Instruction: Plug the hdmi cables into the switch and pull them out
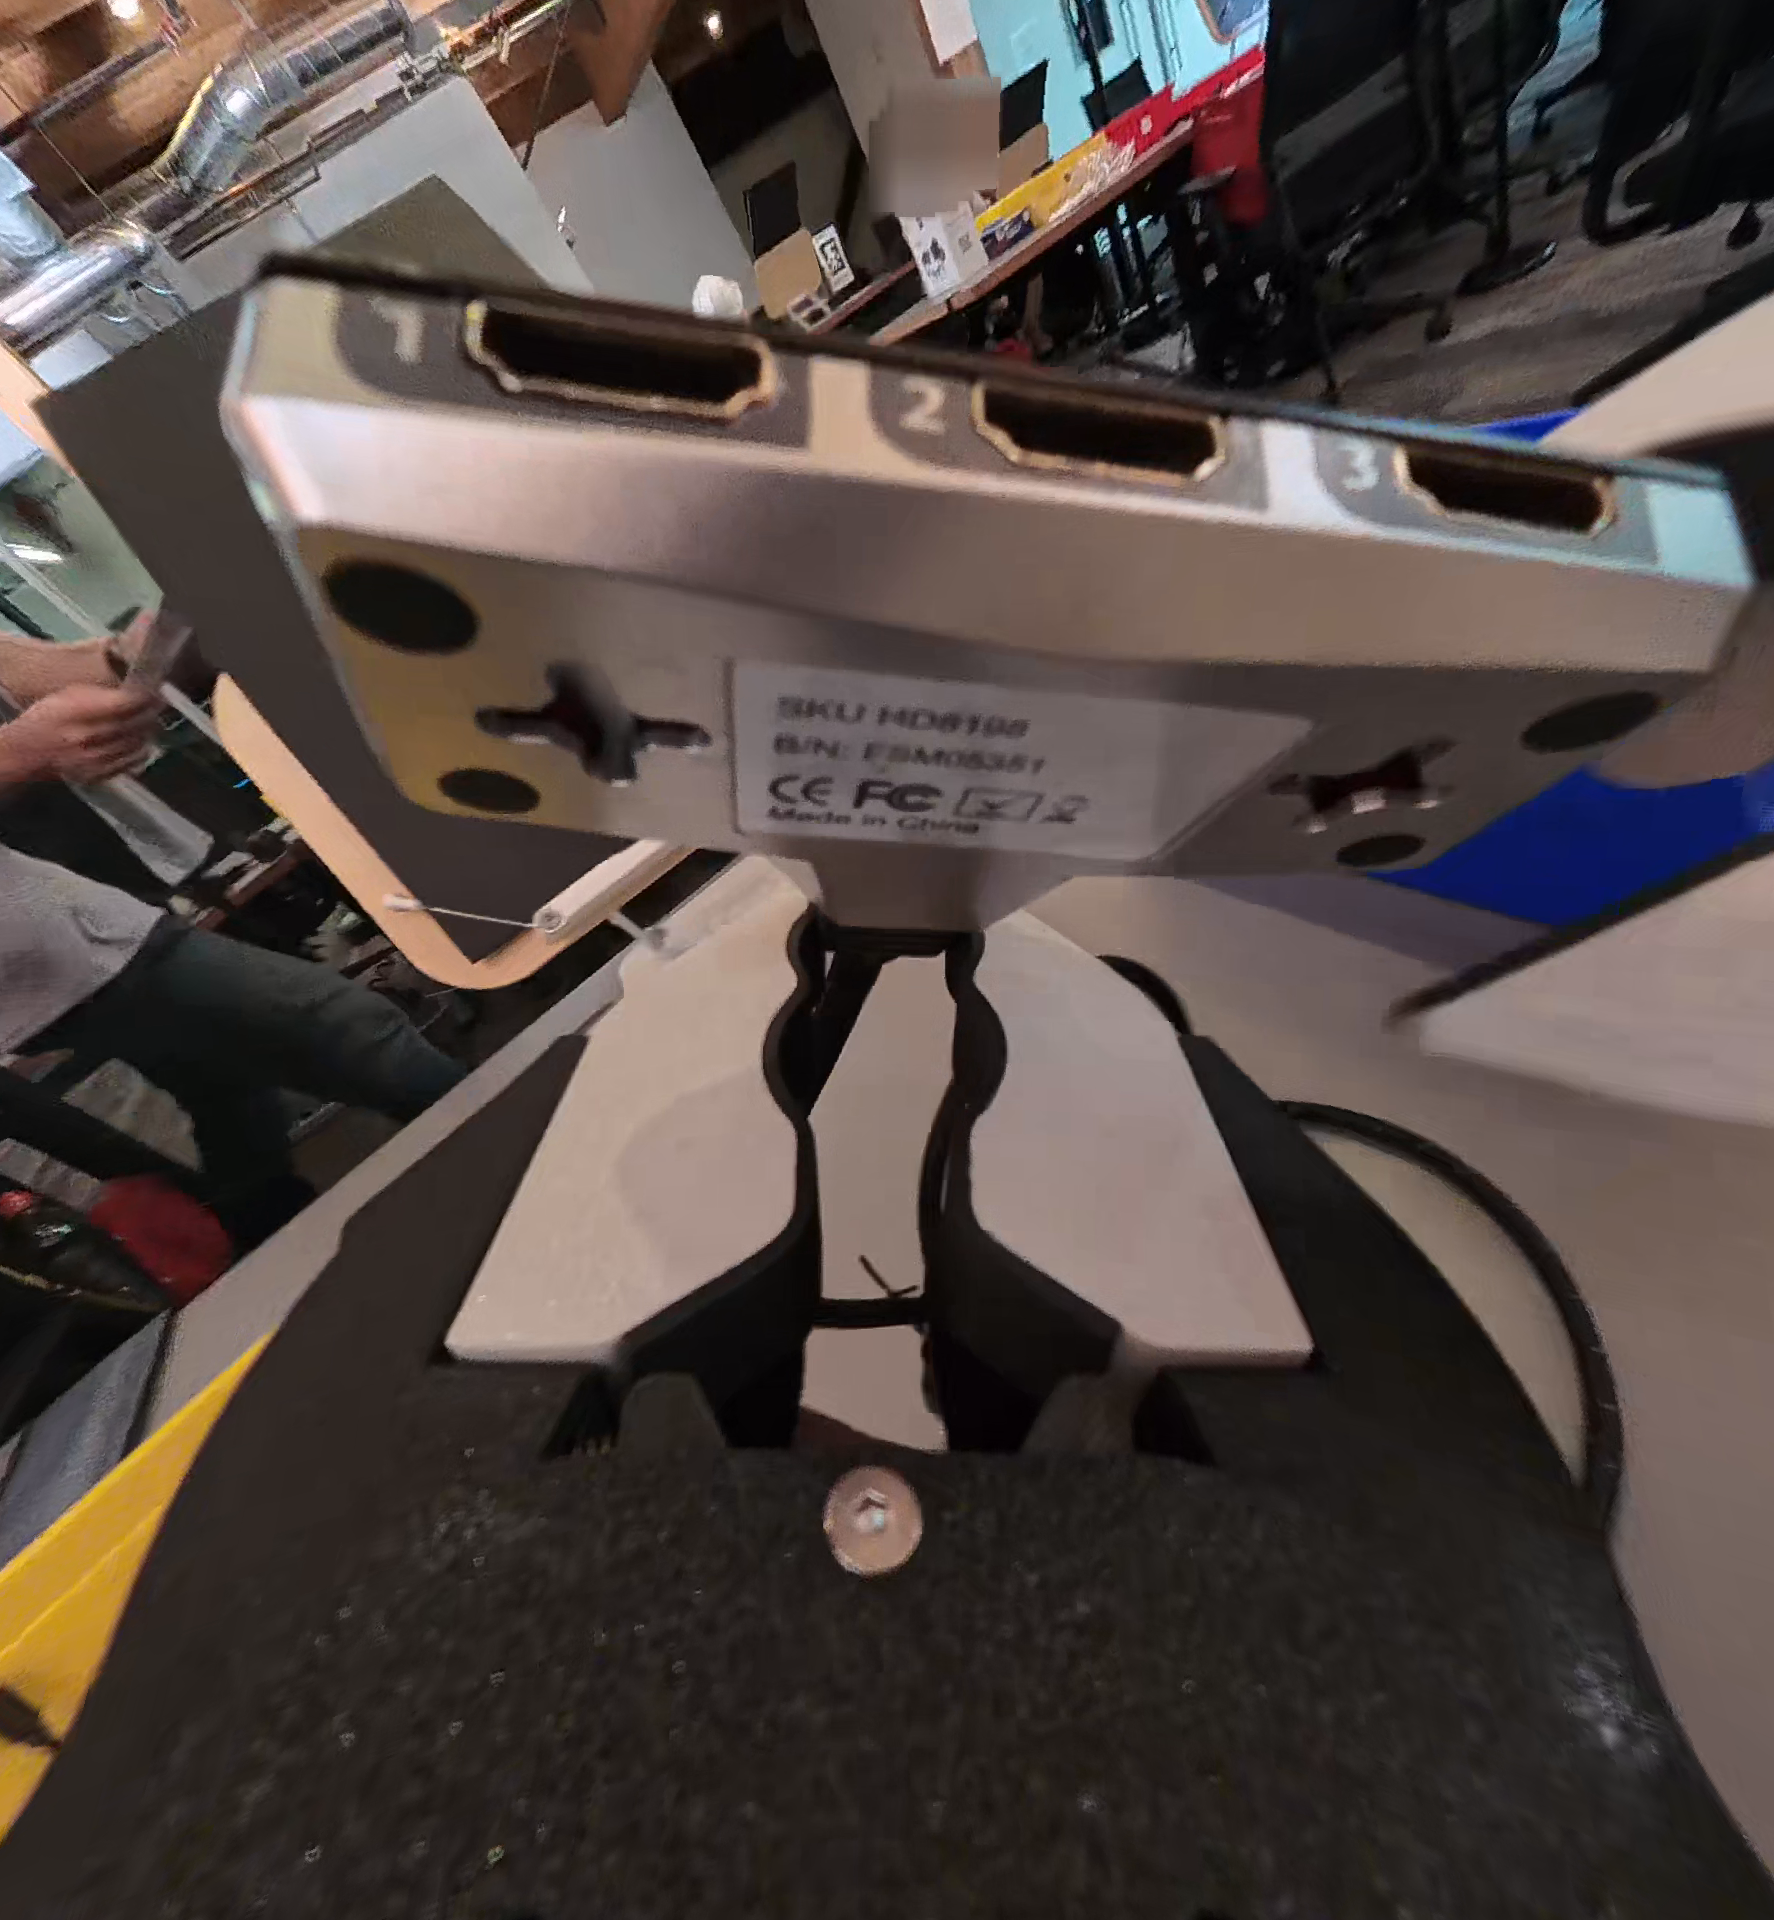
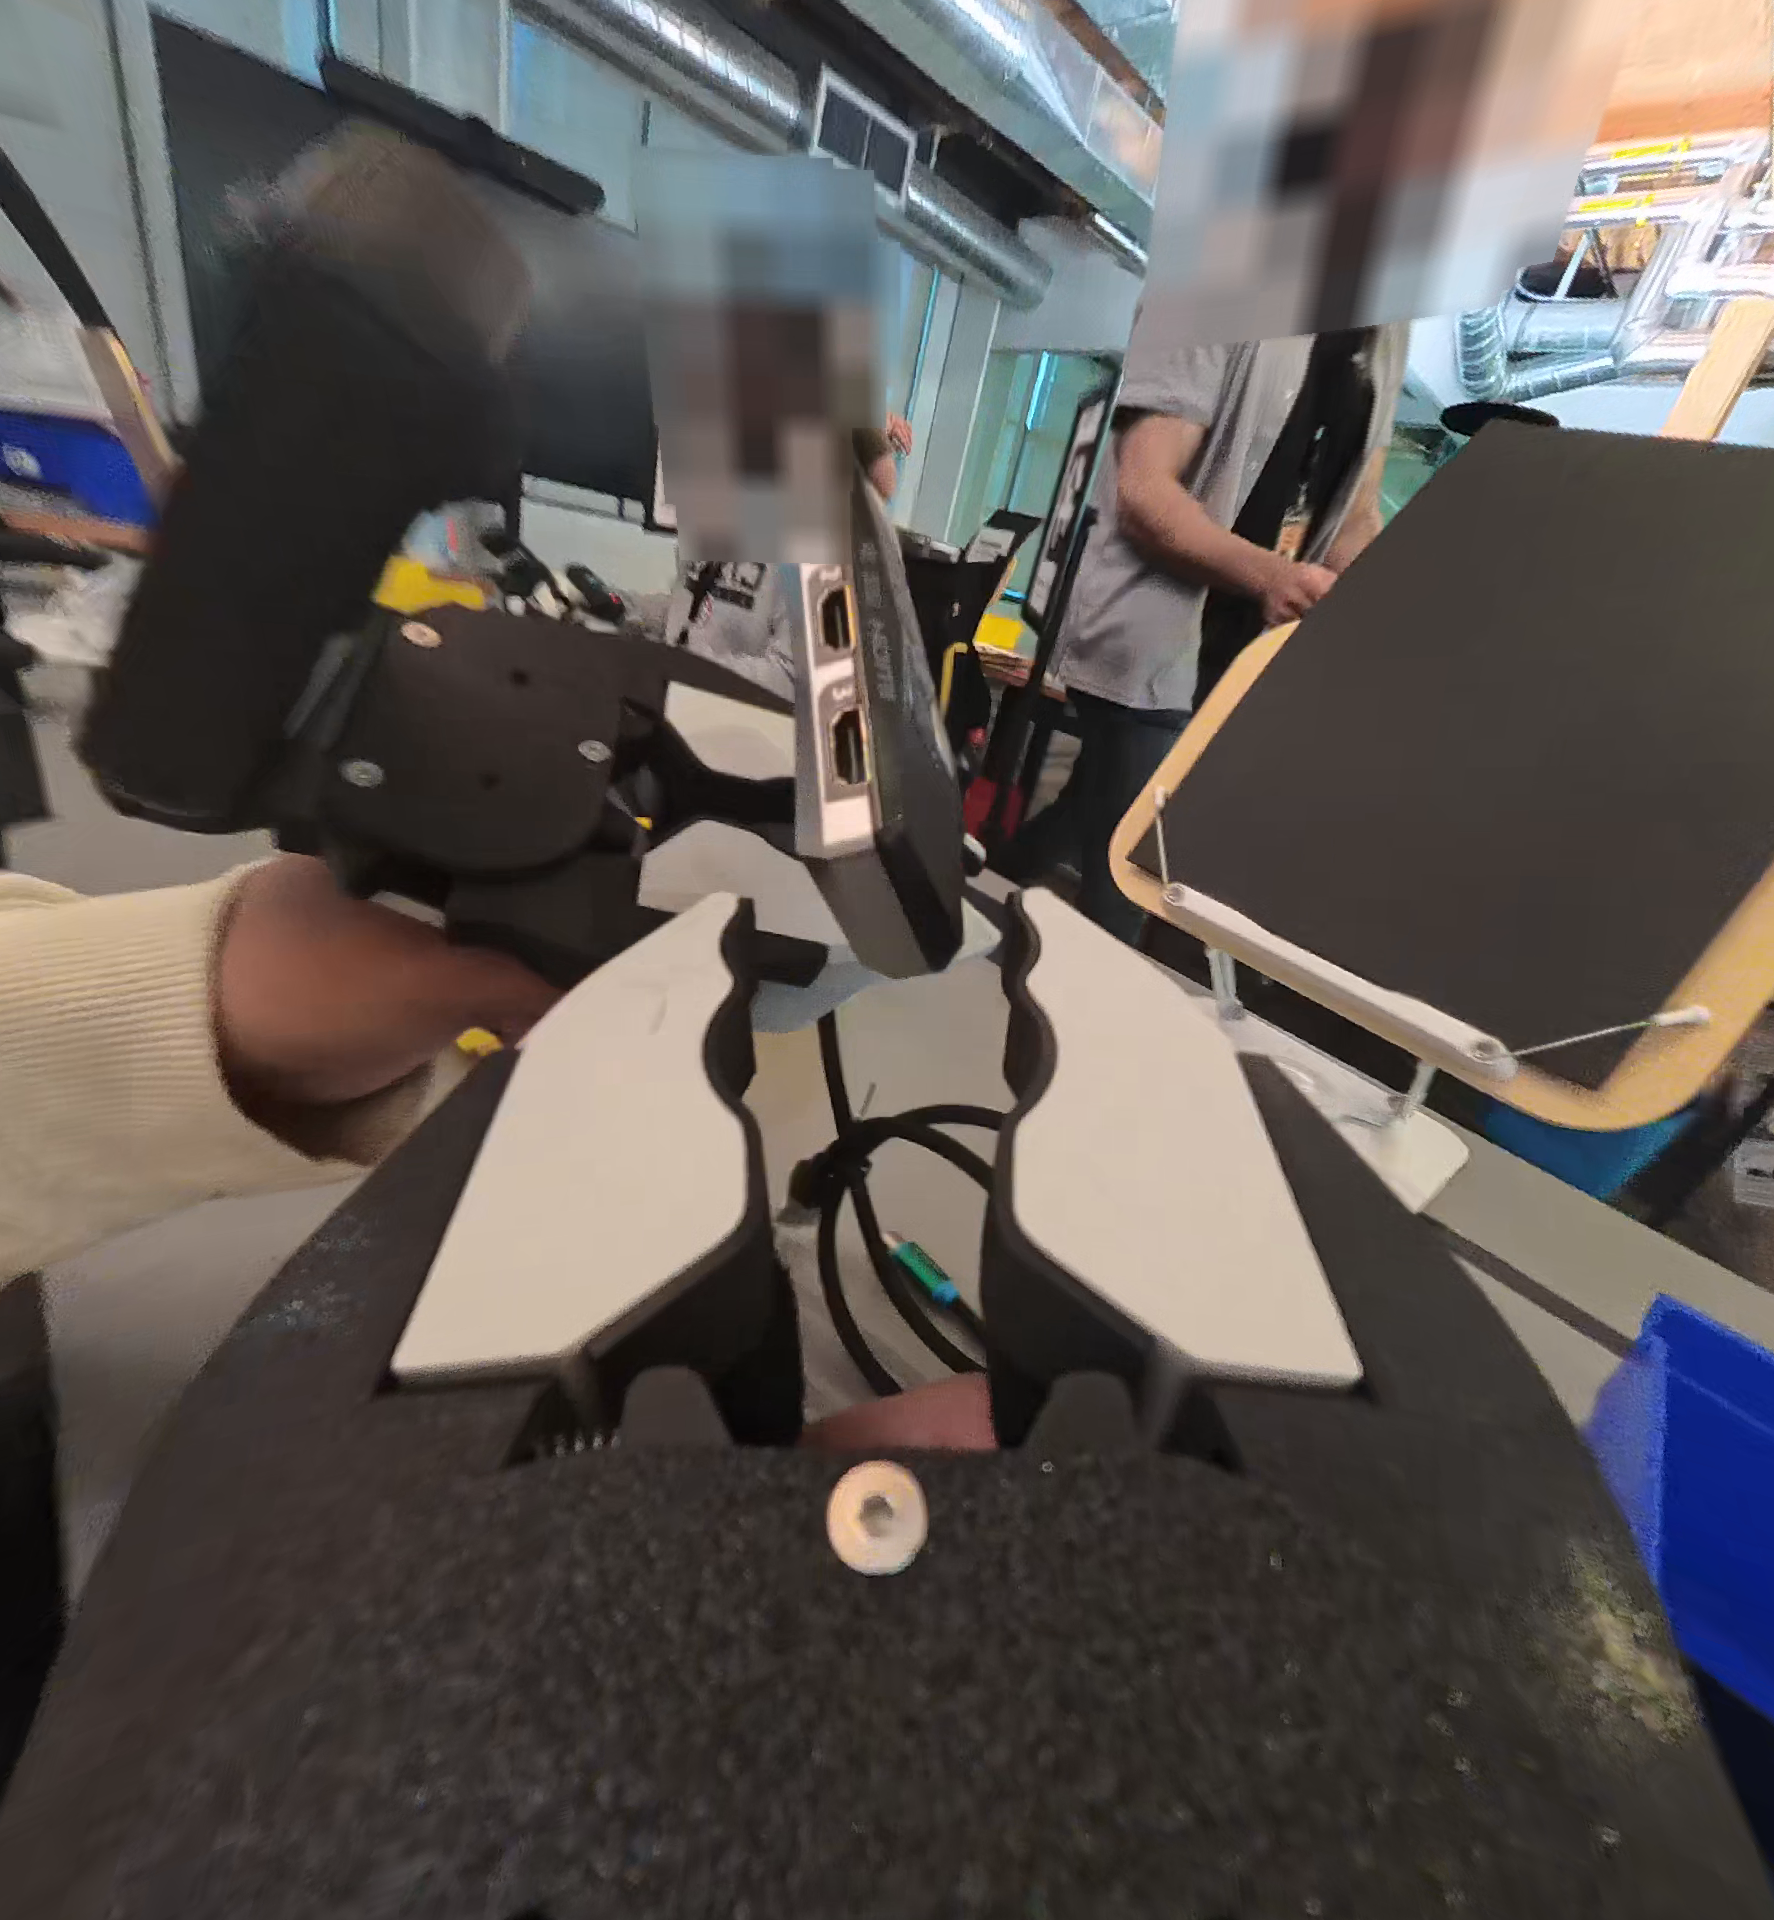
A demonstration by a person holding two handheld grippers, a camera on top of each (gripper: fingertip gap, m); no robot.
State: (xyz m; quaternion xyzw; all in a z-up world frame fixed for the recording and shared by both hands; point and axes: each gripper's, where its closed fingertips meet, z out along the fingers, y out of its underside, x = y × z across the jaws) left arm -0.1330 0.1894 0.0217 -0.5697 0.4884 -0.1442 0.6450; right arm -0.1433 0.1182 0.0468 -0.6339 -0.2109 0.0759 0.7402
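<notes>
switch (image 1: 966,582) is up off the surface (image 2: 904,1049), pinched at its rear edge by the left claw (image 1: 888,935), which is closed tight on it. three ports face away from that claw, all empty, long axis running crosswise. right claw (image 2: 878,925) is open wide and holds nothing. in the right wrist view the switch (image 2: 888,790) sits just ahead of its tips, turned on end. the cable (image 2: 862,1195) lies coiled on the surface below, between the right fingers (image 2: 613,1122), green-tipped plug (image 2: 922,1274) loose. right claw is nearer the cable; my read, it drops to the plug next.
</notes>
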